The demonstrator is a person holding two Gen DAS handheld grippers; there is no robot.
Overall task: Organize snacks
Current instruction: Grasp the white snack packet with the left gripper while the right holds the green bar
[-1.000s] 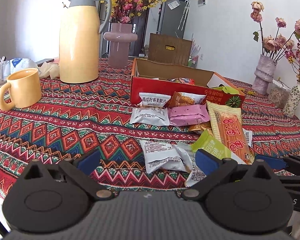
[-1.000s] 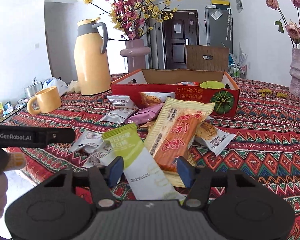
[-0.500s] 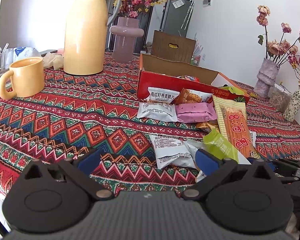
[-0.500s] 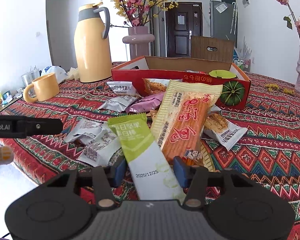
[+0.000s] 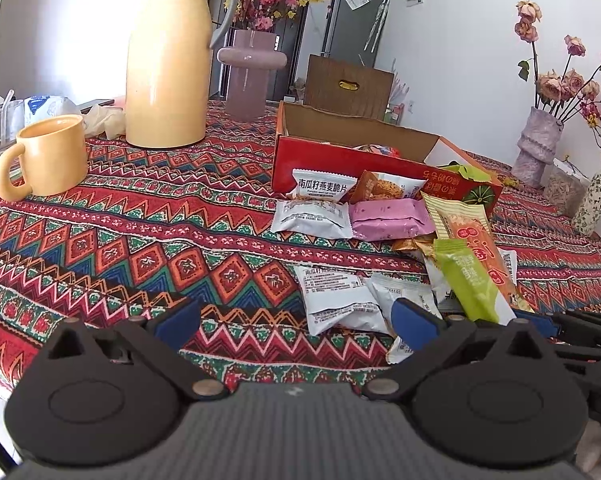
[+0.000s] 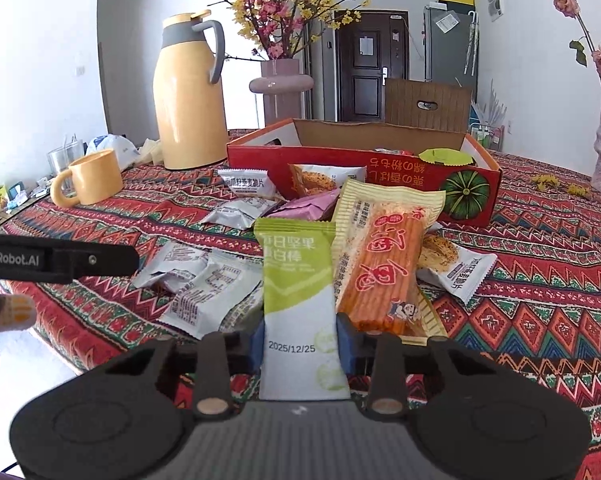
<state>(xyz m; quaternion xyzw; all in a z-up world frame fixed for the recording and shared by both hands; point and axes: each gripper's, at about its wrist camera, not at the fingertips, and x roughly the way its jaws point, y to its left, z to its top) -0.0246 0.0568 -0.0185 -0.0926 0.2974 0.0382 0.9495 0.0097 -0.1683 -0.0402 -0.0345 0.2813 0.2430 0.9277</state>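
Note:
My right gripper (image 6: 300,346) is shut on a green-and-white snack bar (image 6: 298,288), which also shows in the left wrist view (image 5: 470,280). Beside it lies a long orange-and-yellow snack pack (image 6: 384,256). Several small packets lie loose on the patterned tablecloth (image 5: 148,240): white ones (image 5: 336,300), a pink one (image 5: 388,220) and a biscuit pack (image 6: 452,264). A red cardboard box (image 6: 364,164) stands open behind them with some snacks inside. My left gripper (image 5: 296,320) is open and empty, near the table's front edge, left of the pile.
A tall yellow thermos (image 5: 168,64), a yellow mug (image 5: 48,156) and a mauve vase (image 5: 248,72) with flowers stand at the back left. Vases with dried roses (image 5: 536,148) stand at the far right. A brown box (image 5: 348,84) is behind the red one.
My right gripper's jaws have closed onto the green-and-white bar, which has risen. The left gripper has drifted slightly forward and stayed open.

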